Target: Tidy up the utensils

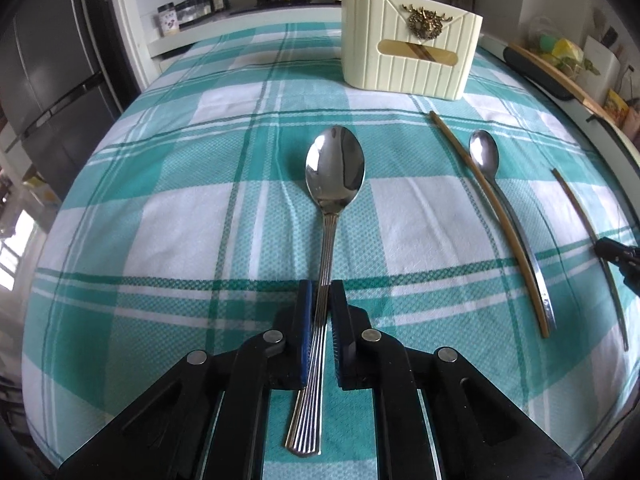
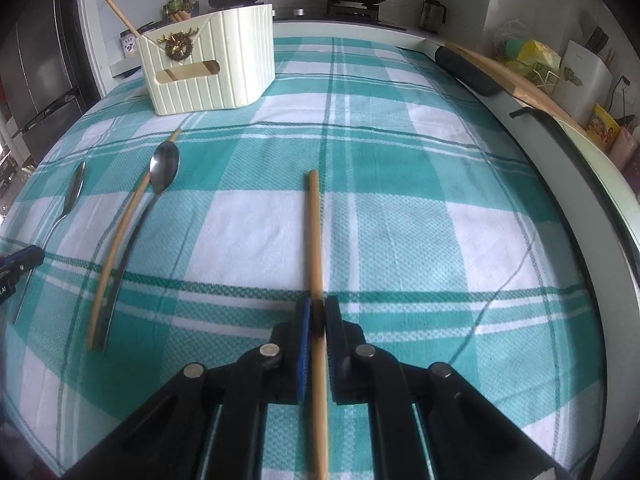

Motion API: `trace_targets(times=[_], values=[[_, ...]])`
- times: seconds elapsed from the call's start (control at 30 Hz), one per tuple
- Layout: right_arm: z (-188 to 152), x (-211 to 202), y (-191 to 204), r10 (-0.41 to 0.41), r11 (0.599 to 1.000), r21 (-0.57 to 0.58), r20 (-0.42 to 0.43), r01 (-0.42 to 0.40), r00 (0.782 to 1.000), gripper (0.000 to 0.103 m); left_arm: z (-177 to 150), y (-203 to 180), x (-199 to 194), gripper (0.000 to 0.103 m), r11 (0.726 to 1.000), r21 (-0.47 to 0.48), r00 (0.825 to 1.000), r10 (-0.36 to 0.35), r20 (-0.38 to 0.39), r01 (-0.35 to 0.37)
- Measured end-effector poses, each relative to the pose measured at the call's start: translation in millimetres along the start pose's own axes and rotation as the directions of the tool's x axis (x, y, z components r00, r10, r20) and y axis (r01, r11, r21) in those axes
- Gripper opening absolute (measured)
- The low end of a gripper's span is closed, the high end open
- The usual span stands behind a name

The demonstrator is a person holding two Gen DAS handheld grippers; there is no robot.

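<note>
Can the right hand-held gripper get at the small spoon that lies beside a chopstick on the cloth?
Probably not yet: the right hand-held gripper already pinches a chopstick. The path to the small spoon looks open.

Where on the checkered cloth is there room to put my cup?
The cloth is bare right of the held chopstick, out to the table edge. Left of it is crowded: the small spoon and another chopstick lie side by side, with the cream holder behind.
</note>
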State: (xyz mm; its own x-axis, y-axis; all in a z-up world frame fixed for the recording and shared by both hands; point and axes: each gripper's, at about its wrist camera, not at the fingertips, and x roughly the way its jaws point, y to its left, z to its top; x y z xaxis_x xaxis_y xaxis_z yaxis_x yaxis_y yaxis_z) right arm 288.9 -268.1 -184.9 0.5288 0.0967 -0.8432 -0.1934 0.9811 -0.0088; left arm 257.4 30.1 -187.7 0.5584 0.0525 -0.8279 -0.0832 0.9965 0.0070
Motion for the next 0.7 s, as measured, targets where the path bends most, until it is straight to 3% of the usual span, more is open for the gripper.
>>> trace_targets(times=[0.03,0.1,0.13,0.2,0.23,0.3,0.47,0.7], values=[[-0.1,-0.7,-1.3,0.009,1.000,0.001,-0.005,-0.009,1.000,0.010,0.0,2.2,-0.3,0.023,1.000,-0.001,1.000,-0.029,-0.009,0.029],[0.5,-2.2,-4.2,0.038,0.999,0.010,-0.013,-0.038,0.999,0.016,1.2,6.5,-1.0,0.055,0.998,-0.003,0.998,-0.065,-0.017,0.065],[1.0,-1.9,-5.5,0.046,0.999,0.013,-0.021,-0.046,0.999,0.018,2.5,9.2,-1.9,0.058,0.998,-0.004,0.998,-0.067,-0.012,0.067],[3.3,-0.8,-7.2,0.060,0.998,0.015,-0.033,-0.059,0.998,0.031,6.5,12.6,-2.3,0.059,0.997,0.013,0.997,-0.072,-0.014,0.073],[4.8,-0.3,-7.7,0.066,0.998,0.013,-0.037,-0.066,0.997,0.032,9.5,13.3,-0.9,0.061,0.997,0.027,0.997,-0.079,-0.027,0.079],[9.0,2.5,-7.0,0.079,0.997,-0.001,-0.058,-0.079,0.995,0.032,16.2,11.6,4.4,0.070,0.994,0.060,0.995,-0.082,-0.056,0.086],[24.5,14.3,-6.6,0.097,0.994,-0.037,-0.113,-0.102,0.989,0.033,33.9,6.5,21.3,0.071,0.989,0.123,0.992,-0.069,-0.101,0.081],[53.7,34.1,-1.4,0.100,0.989,-0.090,-0.148,-0.114,0.984,0.033,58.8,1.9,43.4,0.077,0.987,0.131,0.987,-0.077,-0.142,0.096]])
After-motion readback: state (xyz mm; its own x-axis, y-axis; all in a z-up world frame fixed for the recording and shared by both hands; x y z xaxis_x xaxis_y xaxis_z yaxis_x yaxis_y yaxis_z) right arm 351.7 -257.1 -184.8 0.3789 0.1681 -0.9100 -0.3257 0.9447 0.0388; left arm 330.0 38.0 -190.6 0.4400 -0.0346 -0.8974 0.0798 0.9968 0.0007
